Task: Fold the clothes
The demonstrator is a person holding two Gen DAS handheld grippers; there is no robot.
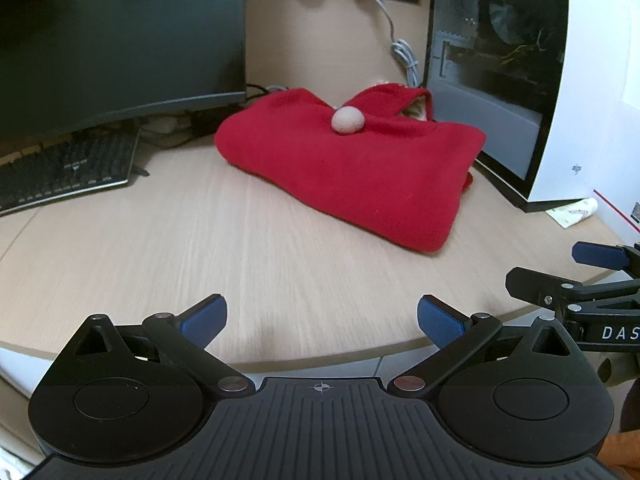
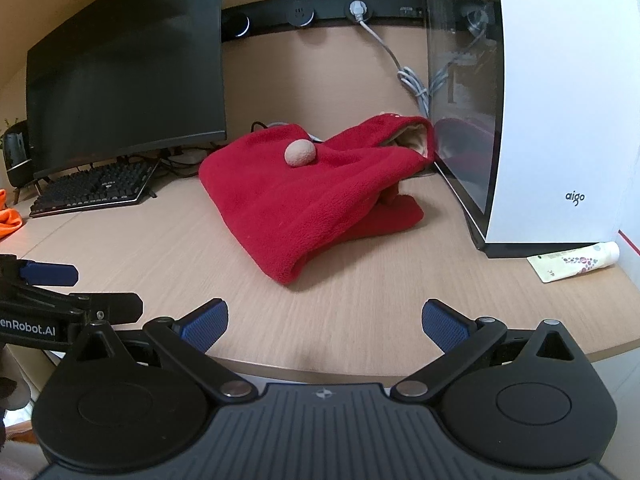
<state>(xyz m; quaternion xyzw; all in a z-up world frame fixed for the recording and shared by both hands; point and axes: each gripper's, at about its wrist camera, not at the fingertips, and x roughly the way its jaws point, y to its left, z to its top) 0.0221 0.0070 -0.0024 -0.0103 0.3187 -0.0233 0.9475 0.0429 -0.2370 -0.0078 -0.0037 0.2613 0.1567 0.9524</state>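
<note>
A red fleece garment (image 1: 344,164) lies folded in a thick bundle on the wooden desk (image 1: 200,240), with a pale pom-pom (image 1: 347,119) on top. It also shows in the right wrist view (image 2: 304,208), with its pom-pom (image 2: 300,153) and a cream-lined opening at the back right. My left gripper (image 1: 322,322) is open and empty near the desk's front edge, well short of the garment. My right gripper (image 2: 325,324) is open and empty, also at the front edge. Each gripper shows at the side of the other's view.
A dark monitor (image 2: 124,76) and a black keyboard (image 2: 96,192) stand at the back left. A white computer case (image 2: 552,112) with a glass side stands at the right, with a tube (image 2: 576,260) beside it. A grey cable (image 2: 412,76) hangs from the back wall.
</note>
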